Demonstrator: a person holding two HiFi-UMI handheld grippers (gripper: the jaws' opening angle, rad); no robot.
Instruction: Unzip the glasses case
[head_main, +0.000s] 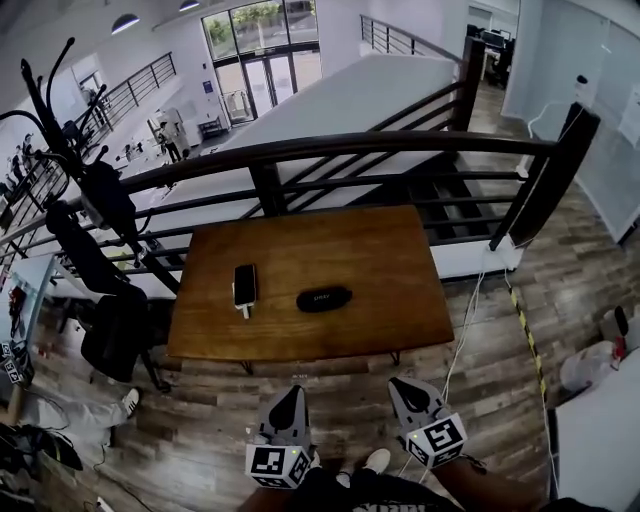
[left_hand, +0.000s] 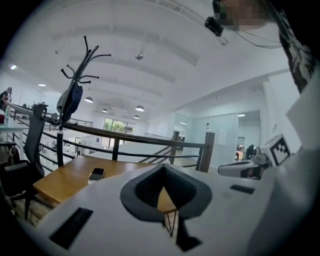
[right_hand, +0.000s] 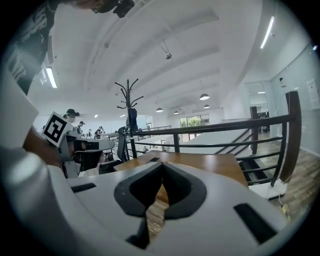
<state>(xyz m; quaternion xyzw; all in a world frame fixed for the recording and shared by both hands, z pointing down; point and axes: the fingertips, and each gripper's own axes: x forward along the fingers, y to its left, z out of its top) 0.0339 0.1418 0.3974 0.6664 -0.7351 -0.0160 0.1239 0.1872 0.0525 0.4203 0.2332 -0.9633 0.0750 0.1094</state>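
One long black railing (head_main: 330, 145) is the biggest thing in view. It runs along the far side of the wooden table (head_main: 380, 250), with a stairwell behind it. Left of the table stand a black coat stand (head_main: 60, 110) and a dark chair (head_main: 110, 330).

Next in size are the tools. The left gripper (head_main: 293, 392) and the right gripper (head_main: 408, 385) are both held low in front of the person, over the floor and short of the table's near edge. In each gripper view the two jaws meet at the tips, with nothing between them.

The glasses case (head_main: 323, 299) lies flat near the middle of the table, toward the near edge and well apart from both grippers. It is a dark oval with its lid down. The zip is too small to read, so the case may be zipped shut, or unzipped with the lid lying closed. I cannot judge how much of the task is done.

A phone (head_main: 244, 285) lies just left of the case, not touching it. Nothing stands between the grippers and the case.
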